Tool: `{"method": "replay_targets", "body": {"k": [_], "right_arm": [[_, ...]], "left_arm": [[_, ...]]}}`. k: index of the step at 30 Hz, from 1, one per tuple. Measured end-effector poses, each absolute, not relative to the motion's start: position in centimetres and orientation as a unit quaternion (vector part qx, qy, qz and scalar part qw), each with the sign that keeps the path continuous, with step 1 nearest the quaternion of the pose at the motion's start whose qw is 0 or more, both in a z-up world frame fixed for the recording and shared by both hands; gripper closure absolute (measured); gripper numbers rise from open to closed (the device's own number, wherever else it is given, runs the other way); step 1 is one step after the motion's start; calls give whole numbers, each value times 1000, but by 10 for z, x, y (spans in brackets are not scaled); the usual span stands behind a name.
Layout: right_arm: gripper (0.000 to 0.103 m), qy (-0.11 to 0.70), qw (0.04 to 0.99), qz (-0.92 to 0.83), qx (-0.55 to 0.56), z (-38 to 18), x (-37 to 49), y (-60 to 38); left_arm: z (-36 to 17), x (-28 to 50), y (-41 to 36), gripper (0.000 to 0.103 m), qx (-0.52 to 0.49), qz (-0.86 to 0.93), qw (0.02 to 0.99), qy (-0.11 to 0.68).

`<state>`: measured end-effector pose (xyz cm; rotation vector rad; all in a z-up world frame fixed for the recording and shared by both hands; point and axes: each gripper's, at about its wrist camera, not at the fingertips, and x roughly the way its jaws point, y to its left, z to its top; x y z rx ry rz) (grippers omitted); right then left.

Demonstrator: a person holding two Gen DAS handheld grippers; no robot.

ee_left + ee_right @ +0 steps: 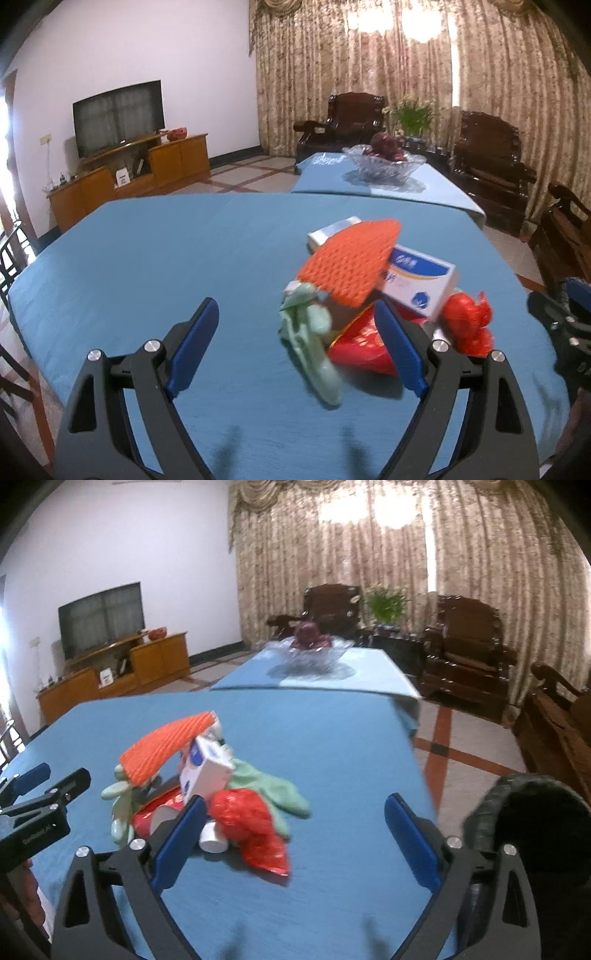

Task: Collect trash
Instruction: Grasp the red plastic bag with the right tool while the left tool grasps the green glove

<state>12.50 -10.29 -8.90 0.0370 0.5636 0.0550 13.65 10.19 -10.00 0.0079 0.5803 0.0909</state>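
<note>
A pile of trash lies on the blue table (147, 258): an orange foam net (347, 266) on top, a white and blue box (417, 284), a green glove (314, 332), a red packet (362, 343) and a crumpled red bag (467, 325). My left gripper (295, 347) is open, its right finger beside the red packet. In the right wrist view the pile shows the orange net (166, 746), the box (207, 771), the glove (280, 794), the red bag (251, 823) and a white cup (212, 840). My right gripper (291, 838) is open, just right of the pile.
A black bin rim (532, 805) is at the right, off the table's edge. A second blue table holds a glass fruit bowl (384, 164). Dark wooden chairs (487, 166) stand by the curtains, and a TV cabinet (129, 173) stands at the left wall.
</note>
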Motion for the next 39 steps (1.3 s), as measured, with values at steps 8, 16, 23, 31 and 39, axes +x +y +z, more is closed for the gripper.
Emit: {"method": "replay_targets", "body": {"k": [8, 16, 23, 31, 39], "right_arm": [[22, 315, 948, 47, 3, -119, 150, -78], [49, 342, 937, 70, 6, -131, 165, -76], [72, 343, 935, 88, -2, -130, 161, -73], [73, 325, 943, 74, 3, -111, 149, -87], [73, 326, 943, 67, 0, -105, 143, -95]], "left_arm": [[-120, 146, 123, 23, -8, 52, 949, 310], [-134, 151, 132, 24, -14, 51, 944, 327], [-143, 159, 127, 25, -11, 41, 941, 336], [-141, 167, 117, 32, -22, 38, 940, 338], [-156, 182, 119, 51, -39, 43, 928, 368]]}}
